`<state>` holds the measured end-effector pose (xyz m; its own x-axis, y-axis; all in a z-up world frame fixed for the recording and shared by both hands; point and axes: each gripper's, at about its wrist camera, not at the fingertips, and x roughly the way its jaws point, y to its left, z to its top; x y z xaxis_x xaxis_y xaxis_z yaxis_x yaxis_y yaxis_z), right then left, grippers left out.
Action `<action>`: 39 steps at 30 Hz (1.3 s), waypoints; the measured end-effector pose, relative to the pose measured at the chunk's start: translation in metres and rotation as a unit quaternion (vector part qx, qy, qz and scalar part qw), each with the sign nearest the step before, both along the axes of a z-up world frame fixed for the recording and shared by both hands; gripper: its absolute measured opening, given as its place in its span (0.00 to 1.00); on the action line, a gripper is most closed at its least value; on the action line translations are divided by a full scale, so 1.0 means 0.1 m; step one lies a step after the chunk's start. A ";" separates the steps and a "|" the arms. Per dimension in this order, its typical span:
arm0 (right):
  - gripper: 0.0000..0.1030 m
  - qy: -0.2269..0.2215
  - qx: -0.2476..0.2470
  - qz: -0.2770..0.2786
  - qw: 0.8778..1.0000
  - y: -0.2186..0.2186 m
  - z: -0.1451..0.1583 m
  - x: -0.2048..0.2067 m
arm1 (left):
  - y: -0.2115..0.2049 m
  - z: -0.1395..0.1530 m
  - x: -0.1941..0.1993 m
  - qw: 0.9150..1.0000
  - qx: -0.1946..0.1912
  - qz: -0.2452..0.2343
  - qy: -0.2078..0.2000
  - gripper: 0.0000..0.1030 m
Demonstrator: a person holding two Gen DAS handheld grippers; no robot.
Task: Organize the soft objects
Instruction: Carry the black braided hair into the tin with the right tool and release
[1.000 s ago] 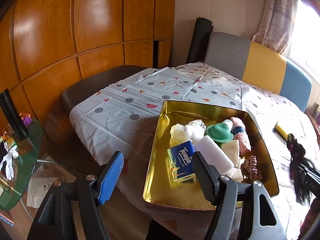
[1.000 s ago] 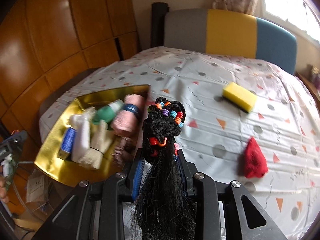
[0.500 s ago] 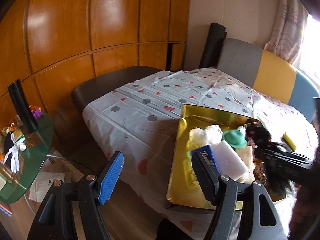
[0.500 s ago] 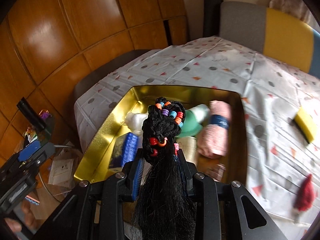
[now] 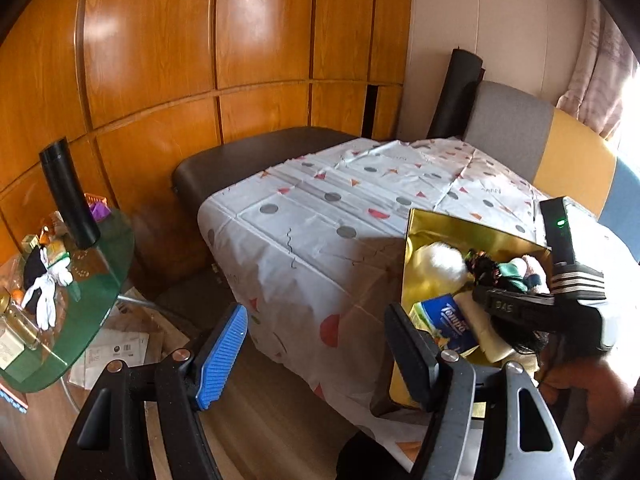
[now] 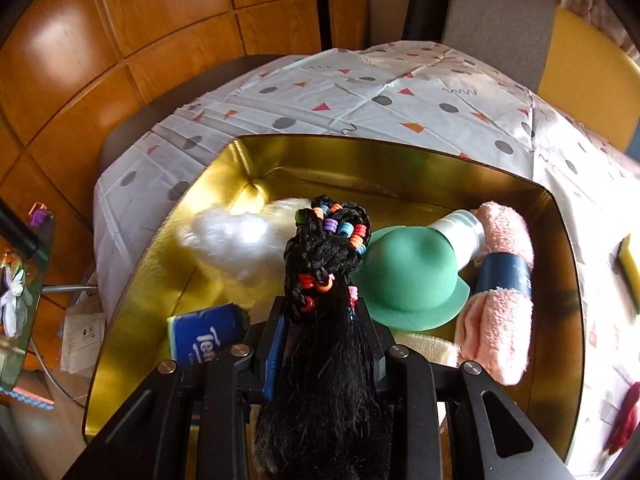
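Right wrist view: my right gripper (image 6: 320, 316) is clamped on a black hairpiece (image 6: 324, 320), a bundle of braided black hair with coloured beads at its top end. The braided end sticks out past the fingertips; the loose hair hangs back toward the camera. It sits over the gold tray (image 6: 560, 264), above the near middle of it.

In the tray: white fluffy wad (image 6: 232, 240) at the far left, green hat (image 6: 408, 276) in the middle, just right of the hairpiece, with a white bottle (image 6: 460, 232) poking out behind it. Pink towel roll (image 6: 504, 288) with a dark blue band on the right. Blue tissue pack (image 6: 204, 336) near left, cream cloth (image 6: 428, 348) near, under the hat brim. Can't tell whether the hairpiece touches anything below it.

The tray rests on a white patterned tablecloth (image 6: 360, 88). On the cloth right of the tray: yellow sponge (image 6: 630, 260) at the frame edge, red fuzzy item (image 6: 626, 420) near right, blurred.

Left wrist view: my left gripper (image 5: 316, 352) is open, nothing between the blue pad and the black one. It hangs off the near left corner of the table, left of the tray (image 5: 440, 224). The right gripper (image 5: 496, 304) shows at right over the tray, with the hairpiece (image 5: 484, 268) in its grip and my hand (image 5: 592, 396) behind it. Green glass side table (image 5: 100, 304) far left holds clutter.
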<state>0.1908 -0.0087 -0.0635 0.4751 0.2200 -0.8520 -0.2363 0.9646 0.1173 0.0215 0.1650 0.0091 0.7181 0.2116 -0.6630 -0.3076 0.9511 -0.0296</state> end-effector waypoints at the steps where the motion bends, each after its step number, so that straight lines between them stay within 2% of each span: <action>1: 0.30 0.001 -0.002 0.002 1.000 0.00 -0.01 0.02 | -0.01 0.01 -0.01 1.000 0.002 -0.001 -0.003 0.69; 12: 0.36 -0.013 -0.010 0.010 1.000 0.06 0.03 -0.05 | -0.07 0.08 -0.04 1.000 0.007 -0.010 -0.007 0.69; 16: 0.44 -0.027 -0.007 0.010 1.000 0.03 0.12 -0.10 | -0.11 0.09 -0.06 1.000 0.008 -0.013 -0.009 0.69; 26: 0.52 -0.056 -0.011 0.008 0.998 -0.05 0.27 -0.28 | -0.20 0.13 -0.10 0.999 0.013 -0.027 -0.012 0.69; 28: 0.57 -0.062 -0.013 0.004 0.998 -0.08 0.30 -0.32 | -0.23 0.14 -0.11 0.999 0.015 -0.030 -0.014 0.69; 39: 0.63 -0.128 -0.042 -0.004 0.991 -0.23 0.63 -0.77 | -0.29 0.14 -0.10 0.999 0.010 -0.038 -0.011 0.69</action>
<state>0.1136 -0.0319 -0.0001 0.6796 0.1485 -0.7184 -0.2396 0.9705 -0.0260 0.0111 0.1362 0.0229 0.7472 0.1699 -0.6425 -0.2347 0.9719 -0.0159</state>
